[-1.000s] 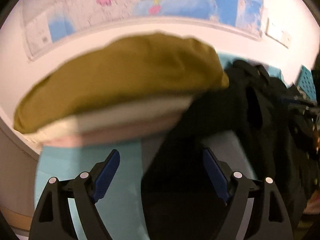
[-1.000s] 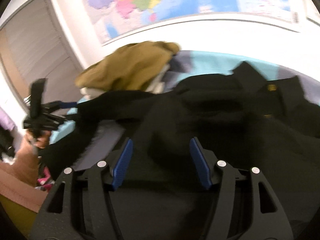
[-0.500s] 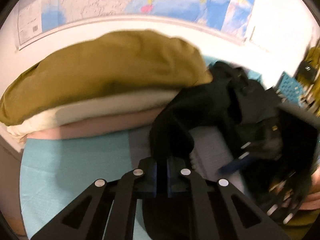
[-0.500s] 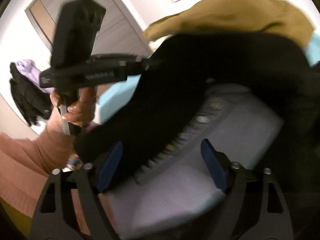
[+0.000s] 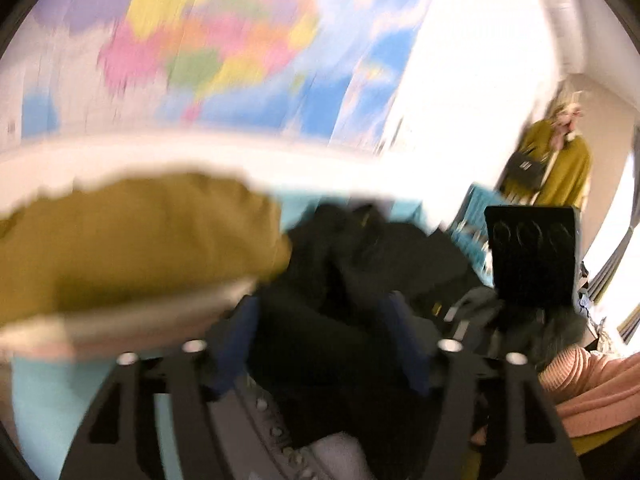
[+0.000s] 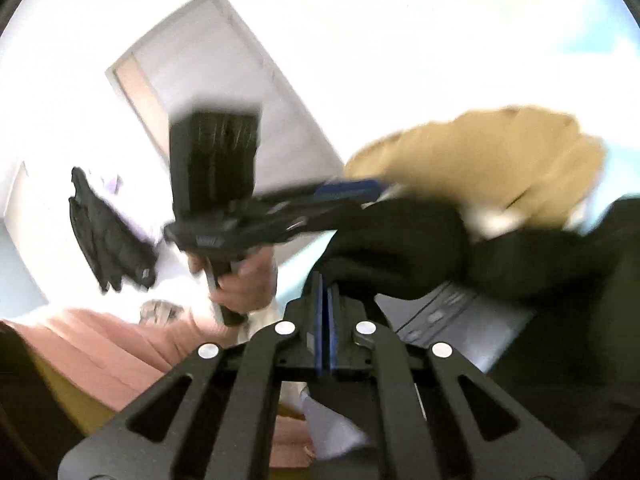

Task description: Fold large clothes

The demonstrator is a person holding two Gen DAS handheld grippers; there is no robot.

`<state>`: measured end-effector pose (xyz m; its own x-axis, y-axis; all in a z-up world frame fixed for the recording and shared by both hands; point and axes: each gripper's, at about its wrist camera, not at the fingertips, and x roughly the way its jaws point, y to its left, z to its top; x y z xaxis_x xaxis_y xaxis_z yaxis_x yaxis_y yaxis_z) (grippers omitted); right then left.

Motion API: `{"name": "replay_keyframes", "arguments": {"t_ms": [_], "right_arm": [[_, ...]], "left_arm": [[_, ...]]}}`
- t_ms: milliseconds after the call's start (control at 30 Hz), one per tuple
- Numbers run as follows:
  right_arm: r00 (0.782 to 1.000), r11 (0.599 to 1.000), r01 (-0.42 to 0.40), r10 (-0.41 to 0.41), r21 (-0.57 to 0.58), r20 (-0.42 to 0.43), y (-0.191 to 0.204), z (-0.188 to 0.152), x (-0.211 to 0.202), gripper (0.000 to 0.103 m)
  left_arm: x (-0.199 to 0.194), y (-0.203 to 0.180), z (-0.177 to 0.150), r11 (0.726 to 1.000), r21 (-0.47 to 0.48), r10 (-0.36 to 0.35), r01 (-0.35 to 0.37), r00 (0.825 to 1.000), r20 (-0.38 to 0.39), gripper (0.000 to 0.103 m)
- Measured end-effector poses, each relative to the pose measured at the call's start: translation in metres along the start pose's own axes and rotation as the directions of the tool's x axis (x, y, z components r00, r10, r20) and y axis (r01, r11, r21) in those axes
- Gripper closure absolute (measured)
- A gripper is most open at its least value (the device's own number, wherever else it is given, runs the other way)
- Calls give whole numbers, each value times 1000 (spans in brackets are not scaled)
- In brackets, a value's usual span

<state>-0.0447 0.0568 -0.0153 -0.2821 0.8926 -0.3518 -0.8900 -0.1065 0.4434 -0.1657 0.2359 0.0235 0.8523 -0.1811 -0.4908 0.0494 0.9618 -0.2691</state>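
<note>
We hold two grippers over one black coat (image 5: 360, 264), our landmark here, which lies rumpled on one pale blue bed (image 5: 52, 408).

The left gripper (image 5: 324, 332) has just been opening: its two blue pads (image 5: 236, 344) stand wide apart, with black cloth of the coat lying between them, and through the blur we cannot tell whether either pad touches it. In the right wrist view the same left gripper (image 6: 352, 192) shows side-on above the coat's raised fold, held by one hand (image 6: 244, 280) in a pink sleeve (image 6: 120, 352).

The right gripper (image 6: 325, 296) has just been closing: its two pads are pressed together with only a thin seam between them, and the coat's dark fold (image 6: 400, 252) starts right at their tips, so we read it as clamped on the coat's edge. Beside that fold, one strip of grey lining (image 6: 460, 320) with a row of snaps is turned up.

Behind the coat, one stack of folded clothes (image 5: 132, 240) sits on the bed: one olive piece on top, one cream layer and one pink layer under it.

Above the stack, one coloured map (image 5: 224, 52) hangs on the wall. Right of the coat hangs one mustard garment (image 5: 564, 172). Left of the coat, in the right wrist view, are one door (image 6: 240, 100) and one dark garment (image 6: 104, 232) hanging on the wall.
</note>
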Motion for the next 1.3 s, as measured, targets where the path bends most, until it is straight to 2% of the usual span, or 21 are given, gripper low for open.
{"name": "replay_keyframes", "arguments": {"t_ms": [100, 267, 333, 367, 433, 467, 500, 533, 567, 600, 667, 733, 833, 933, 967, 1000, 1033, 1100, 1133, 1233, 1300], "right_arm": [[988, 994, 101, -104, 27, 110, -11, 8, -68, 101], [933, 946, 286, -312, 152, 182, -44, -18, -157, 101], [894, 888, 361, -416, 284, 166, -76, -44, -188, 101], [859, 837, 445, -500, 317, 113, -91, -56, -196, 100], [832, 765, 493, -554, 414, 35, -120, -80, -204, 97], [817, 729, 520, -576, 445, -10, -132, -92, -208, 92], [767, 664, 590, -639, 460, -62, -142, -104, -213, 75], [716, 609, 646, -693, 460, -86, -145, -112, -219, 63], [704, 597, 654, -706, 464, -84, -148, -115, -225, 43], [703, 602, 639, -709, 478, -47, -143, -120, -232, 38], [732, 657, 601, -681, 455, 18, -129, -123, -235, 34], [748, 704, 599, -662, 382, 47, -110, -122, -230, 20], [762, 732, 619, -648, 283, 10, -99, -118, -202, 15], [746, 717, 658, -663, 230, -66, -104, -122, -177, 15], [747, 713, 657, -660, 242, -84, -112, -123, -171, 24], [768, 727, 633, -634, 266, -93, -120, -125, -169, 43], [780, 737, 617, -619, 276, -91, -123, -126, -171, 52], [794, 761, 595, -607, 259, -39, -119, -119, -183, 89], [798, 770, 584, -602, 258, -10, -111, -121, -196, 96], [802, 800, 519, -578, 301, 154, -101, -104, -243, 98], [777, 802, 490, -579, 341, 245, -98, -95, -279, 98]], "left_arm": [[-3, -7, 10, 1000, 16, 0, -1, 998, 56, 31], [23, 2, -4, 997, 12, 83, -82, 995, -56, 32], [51, 3, -14, 995, 18, 103, -102, 986, -128, 32], [66, 2, -19, 993, 25, 116, -114, 980, -163, 34], [86, 0, -26, 991, 49, 131, -124, 969, -208, 36], [98, -2, -29, 991, 55, 132, -123, 963, -236, 37], [107, -4, -30, 991, 60, 129, -117, 959, -253, 39], [118, -5, -31, 991, 66, 130, -116, 954, -271, 40], [125, -5, -32, 991, 68, 133, -118, 951, -280, 41], [131, -6, -32, 991, 69, 131, -116, 949, -287, 41], [143, -9, -31, 992, 65, 124, -109, 948, -292, 43], [152, -10, -29, 993, 65, 118, -104, 950, -290, 44], [171, -12, -27, 993, 70, 109, -92, 946, -305, 53], [189, -13, -27, 994, 67, 108, -90, 937, -331, 70], [192, -13, -25, 993, 63, 116, -100, 936, -332, 75], [193, -13, -22, 992, 57, 122, -109, 937, -327, 82], [193, -12, -18, 992, 50, 125, -115, 941, -315, 85], [188, -11, -8, 991, 32, 132, -129, 948, -288, 89], [186, -11, -4, 991, 26, 131, -129, 951, -280, 89], [178, -8, 14, 990, 4, 136, -139, 962, -238, 90], [176, -6, 25, 988, -7, 149, -154, 965, -214, 90]]}}
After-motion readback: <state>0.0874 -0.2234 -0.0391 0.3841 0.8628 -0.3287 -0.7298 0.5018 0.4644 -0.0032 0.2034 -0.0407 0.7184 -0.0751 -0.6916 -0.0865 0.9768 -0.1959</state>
